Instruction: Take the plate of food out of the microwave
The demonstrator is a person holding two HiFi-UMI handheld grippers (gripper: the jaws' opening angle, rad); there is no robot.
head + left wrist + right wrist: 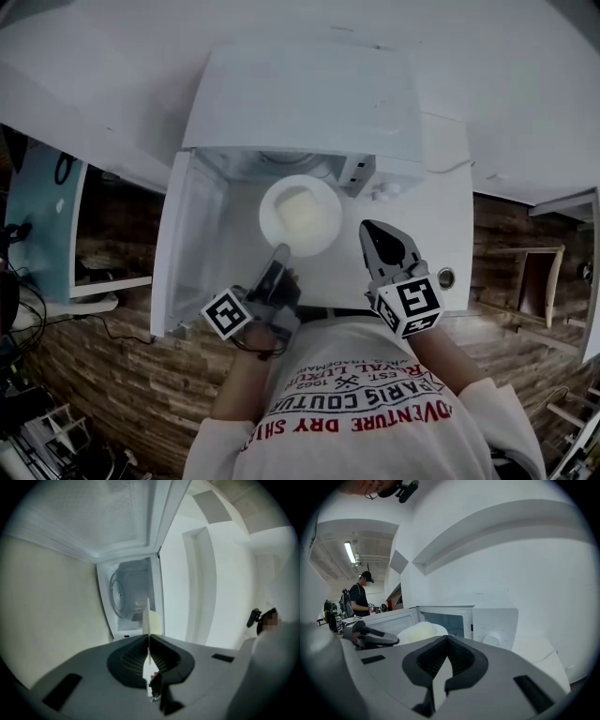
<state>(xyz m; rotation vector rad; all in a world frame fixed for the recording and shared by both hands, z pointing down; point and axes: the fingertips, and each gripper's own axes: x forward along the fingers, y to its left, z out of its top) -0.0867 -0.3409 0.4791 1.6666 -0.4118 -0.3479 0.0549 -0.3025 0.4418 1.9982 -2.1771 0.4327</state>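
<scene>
White plate (300,216) of food, near rim pinched in the left claw (280,251) for carrying, sits at the open microwave (309,103) mouth; the right claw (368,228), pressed together, idles empty nearby.

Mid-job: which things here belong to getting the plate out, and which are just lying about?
In the job: plate of food; open microwave; left tongs, shut on the plate's rim.
Lying about: right tongs, shut, empty; round fitting on the tabletop; person in the background.

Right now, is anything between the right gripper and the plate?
No. In the head view a bare gap separates the right gripper from the plate, with only white counter beneath. The left gripper pinches the plate's rim.
</scene>
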